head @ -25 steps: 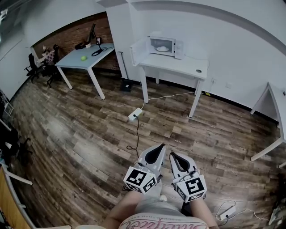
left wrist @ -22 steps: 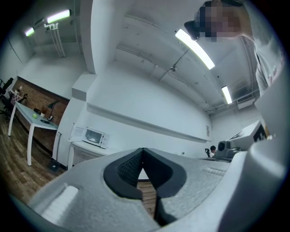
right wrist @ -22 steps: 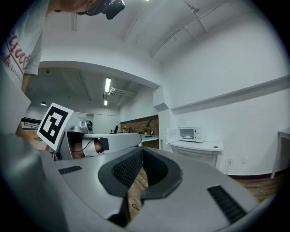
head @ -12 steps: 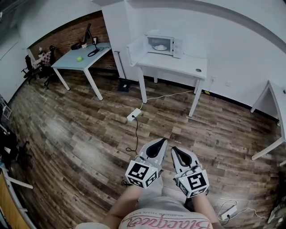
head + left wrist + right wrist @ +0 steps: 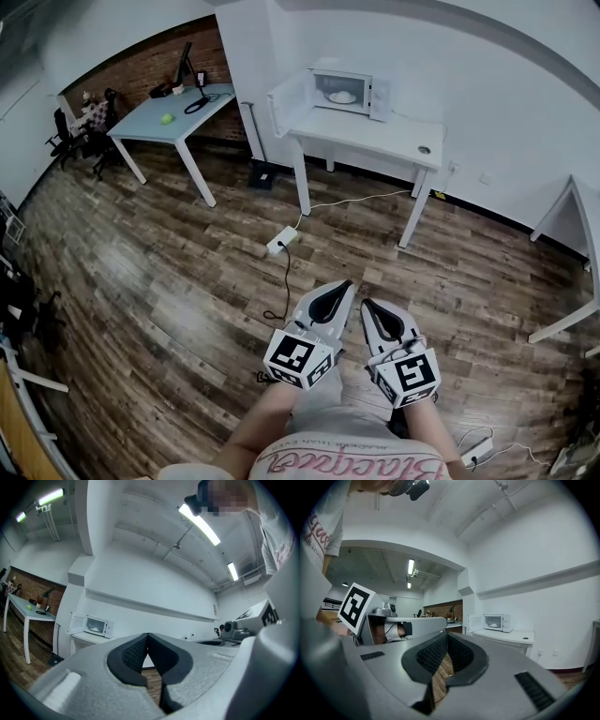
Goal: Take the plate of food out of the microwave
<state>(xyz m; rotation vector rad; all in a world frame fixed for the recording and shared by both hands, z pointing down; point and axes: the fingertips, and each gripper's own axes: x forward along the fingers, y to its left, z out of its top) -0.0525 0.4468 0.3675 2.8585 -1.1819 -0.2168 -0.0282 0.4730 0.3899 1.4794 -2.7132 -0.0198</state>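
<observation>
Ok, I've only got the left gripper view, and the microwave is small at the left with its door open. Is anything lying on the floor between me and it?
Observer: Yes. The head view shows a white power strip on the wood floor, short of the white table that bears the microwave. Its black cable trails toward you.
Operator: Is my other gripper carrying anything?
Observer: No. In the right gripper view the right gripper has its jaw tips together, with nothing between them.
</observation>
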